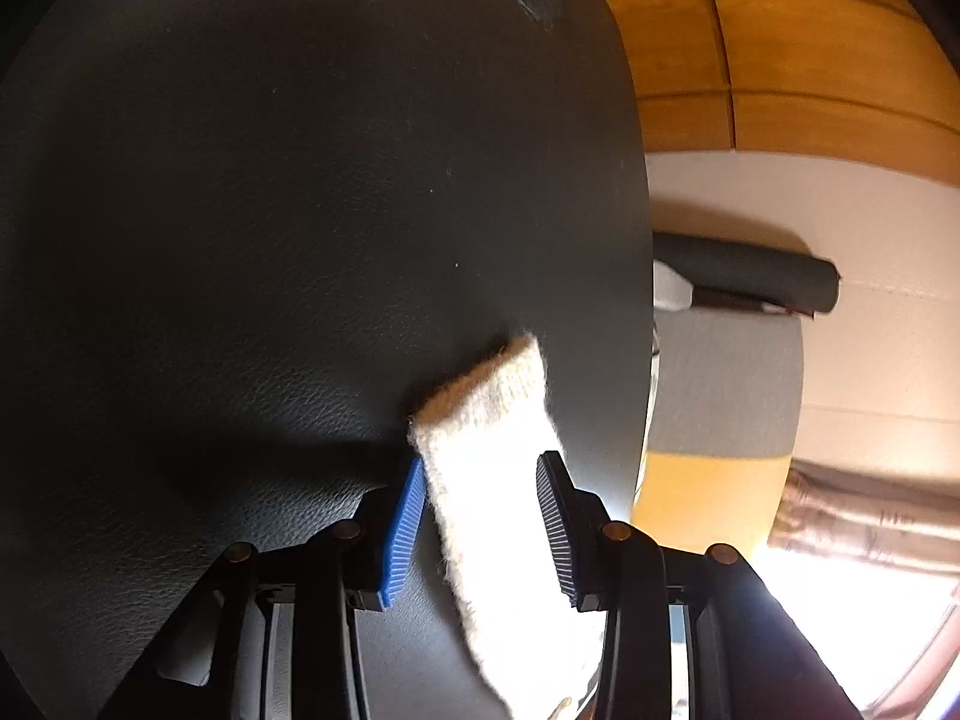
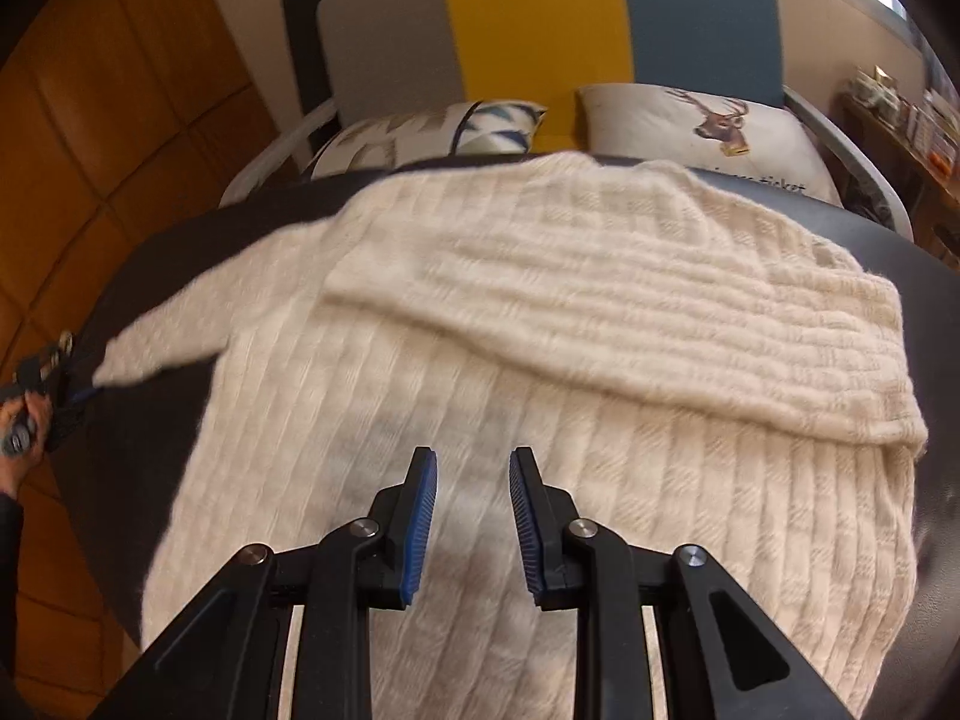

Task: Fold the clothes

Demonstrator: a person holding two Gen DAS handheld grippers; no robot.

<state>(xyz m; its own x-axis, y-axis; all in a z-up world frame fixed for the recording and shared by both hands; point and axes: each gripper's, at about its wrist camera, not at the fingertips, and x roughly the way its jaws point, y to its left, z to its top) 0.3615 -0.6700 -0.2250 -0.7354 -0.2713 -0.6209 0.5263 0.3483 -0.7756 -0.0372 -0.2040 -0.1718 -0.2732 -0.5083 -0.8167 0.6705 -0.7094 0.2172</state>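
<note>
A cream ribbed knit sweater (image 2: 456, 396) lies spread on the round black table (image 2: 138, 276). One sleeve (image 2: 660, 312) is folded across its body. The other sleeve (image 2: 180, 342) stretches out to the left, where a hand (image 2: 24, 420) holds my left gripper (image 2: 78, 387) at its end. In the left wrist view that sleeve's cuff (image 1: 486, 420) sits between the blue pads of the left gripper (image 1: 483, 459), touching both and poking out past the tips over the table (image 1: 270, 210). My right gripper (image 2: 471, 453) hovers over the sweater's lower body, its jaws apart with nothing between them.
Behind the table stands a bench with a grey, yellow and blue back (image 2: 528, 12) and two cushions (image 2: 708, 120). A wooden panelled wall (image 2: 108, 120) runs on the left, and a cluttered shelf (image 2: 900, 114) is at far right. The table edge (image 1: 645, 300) lies just right of the cuff.
</note>
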